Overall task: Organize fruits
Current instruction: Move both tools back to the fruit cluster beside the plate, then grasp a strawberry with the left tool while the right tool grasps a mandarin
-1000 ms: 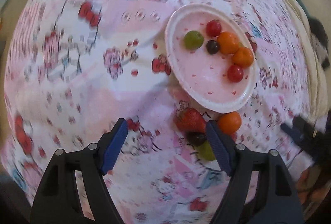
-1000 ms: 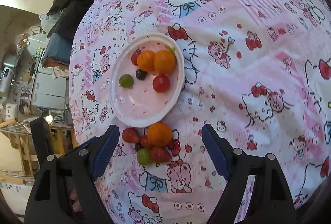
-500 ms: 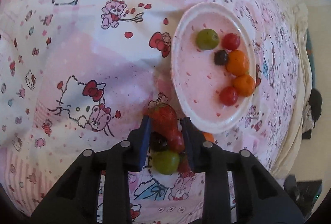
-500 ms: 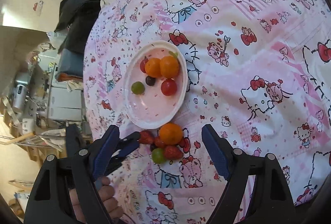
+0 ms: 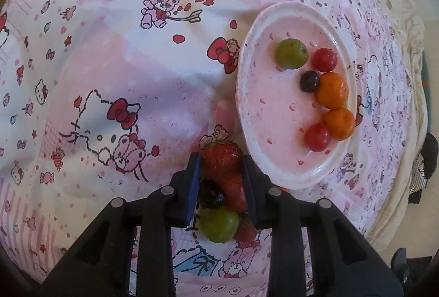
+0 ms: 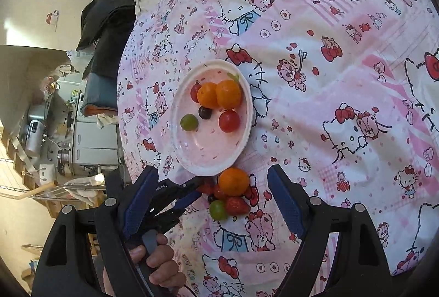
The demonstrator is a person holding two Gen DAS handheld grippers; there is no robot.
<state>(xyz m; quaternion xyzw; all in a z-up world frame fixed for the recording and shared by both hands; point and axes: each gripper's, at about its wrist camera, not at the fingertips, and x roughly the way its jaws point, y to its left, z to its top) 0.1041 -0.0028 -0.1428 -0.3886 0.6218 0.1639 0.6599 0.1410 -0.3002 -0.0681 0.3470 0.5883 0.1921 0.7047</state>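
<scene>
A white plate (image 5: 248,94) (image 6: 178,137) lies on the Hello Kitty bedsheet and holds a green grape (image 5: 291,53), a dark grape (image 5: 309,81), two oranges (image 5: 332,90) and two cherry tomatoes (image 5: 317,137). Beside its rim lies a pile: a strawberry (image 5: 223,159), a dark grape (image 5: 210,195), a green grape (image 5: 218,224) (image 6: 218,210), an orange (image 6: 233,181) and another strawberry (image 6: 237,205). My left gripper (image 5: 221,174) (image 6: 199,188) is shut on the first strawberry. My right gripper (image 6: 211,198) is open above the pile, holding nothing.
The bed's edge runs along the right in the left wrist view (image 5: 411,132). In the right wrist view, dark clothes (image 6: 107,30), a grey appliance (image 6: 93,143) and wooden shelving (image 6: 41,187) stand beyond the bed's left edge. The person's hand (image 6: 159,266) holds the left gripper.
My left gripper moved onto the pile and closed from wide open onto the strawberry. My right gripper rose and drew back, staying open.
</scene>
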